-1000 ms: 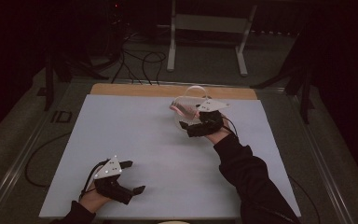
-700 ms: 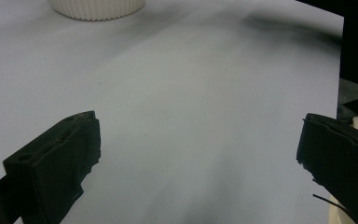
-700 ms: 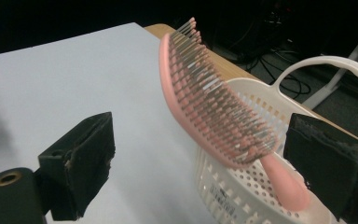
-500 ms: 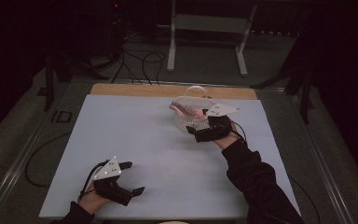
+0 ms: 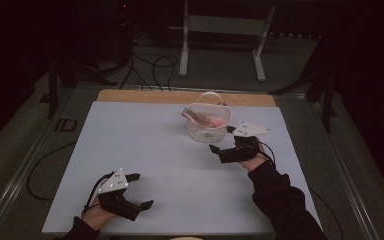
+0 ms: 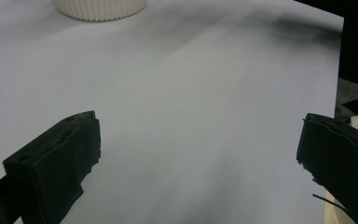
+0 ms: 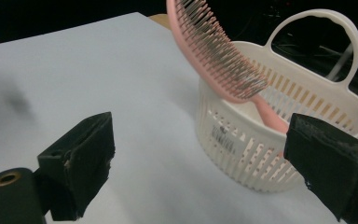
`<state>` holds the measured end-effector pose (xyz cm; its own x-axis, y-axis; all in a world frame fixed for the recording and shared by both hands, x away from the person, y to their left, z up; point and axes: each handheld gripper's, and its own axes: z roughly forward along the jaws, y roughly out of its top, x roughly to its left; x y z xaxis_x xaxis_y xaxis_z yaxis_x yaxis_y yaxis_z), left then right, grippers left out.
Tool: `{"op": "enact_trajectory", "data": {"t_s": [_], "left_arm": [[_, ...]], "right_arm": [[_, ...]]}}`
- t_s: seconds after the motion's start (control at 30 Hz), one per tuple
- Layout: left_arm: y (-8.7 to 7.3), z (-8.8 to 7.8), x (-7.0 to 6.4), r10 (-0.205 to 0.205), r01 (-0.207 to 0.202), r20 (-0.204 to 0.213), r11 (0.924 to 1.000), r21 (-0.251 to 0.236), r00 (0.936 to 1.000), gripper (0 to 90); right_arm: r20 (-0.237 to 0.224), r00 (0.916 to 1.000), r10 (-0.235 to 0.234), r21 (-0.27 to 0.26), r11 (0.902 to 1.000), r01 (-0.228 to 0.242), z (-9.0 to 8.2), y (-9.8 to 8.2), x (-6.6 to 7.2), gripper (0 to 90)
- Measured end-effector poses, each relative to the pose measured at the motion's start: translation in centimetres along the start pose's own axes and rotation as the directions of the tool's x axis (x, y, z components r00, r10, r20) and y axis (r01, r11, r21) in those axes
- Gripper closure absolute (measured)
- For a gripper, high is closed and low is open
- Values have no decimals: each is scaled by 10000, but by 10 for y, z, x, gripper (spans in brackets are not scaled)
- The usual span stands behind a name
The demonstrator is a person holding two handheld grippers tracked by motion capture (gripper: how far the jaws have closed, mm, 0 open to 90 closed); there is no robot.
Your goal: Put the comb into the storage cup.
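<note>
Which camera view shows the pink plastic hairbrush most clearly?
The right gripper view shows the pink plastic hairbrush best: its bristles are distinct, and it leans over the rim of the white slotted plastic basket. In the high view the hairbrush is small and blurred. The left gripper view shows the basket's base.

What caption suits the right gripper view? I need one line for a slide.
Open right hand-held gripper facing a white basket with a pink hairbrush leaning out over its rim.

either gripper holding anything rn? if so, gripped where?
Nothing held. The right gripper is open, short of the basket; the pink brush rests in the basket, head over its rim. The left gripper is open over bare table.
</note>
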<state>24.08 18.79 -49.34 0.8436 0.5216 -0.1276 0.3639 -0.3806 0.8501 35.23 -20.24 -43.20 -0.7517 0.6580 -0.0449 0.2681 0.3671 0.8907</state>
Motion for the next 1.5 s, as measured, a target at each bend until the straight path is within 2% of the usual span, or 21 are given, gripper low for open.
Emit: {"op": "enact_trajectory", "data": {"t_s": [0.37,0.53,0.67,0.83,0.93,1.17,1.5], "left_arm": [[-1,-2,1,-77,76,-30,10000,-19,10000,0],[-2,-3,1,-92,92,-40,10000,6,9999,0],[-3,-5,1,-54,54,-50,10000,32,10000,0],[-4,-7,2,-68,69,-100,10000,51,9999,0],[-5,-9,2,-96,96,-130,10000,13,9999,0],[-7,-12,4,-153,153,-242,9999,10,9996,0],[-13,-17,5,-237,240,-434,9997,59,9988,0]], "right_arm": [[-125,9994,316,-141,9994,-318,-19,-24,7,85],[-629,9976,307,-159,9994,-317,-26,-36,11,85],[-776,9968,183,-154,9997,-195,-31,-44,15,85],[-963,9944,425,-208,9988,-447,-37,-58,14,85],[-1103,9932,364,-124,9992,-380,-40,-65,13,85],[-968,9940,508,-34,9987,-513,-47,-79,11,85],[-302,9986,439,502,9978,-423,-59,-101,11,85]]}}
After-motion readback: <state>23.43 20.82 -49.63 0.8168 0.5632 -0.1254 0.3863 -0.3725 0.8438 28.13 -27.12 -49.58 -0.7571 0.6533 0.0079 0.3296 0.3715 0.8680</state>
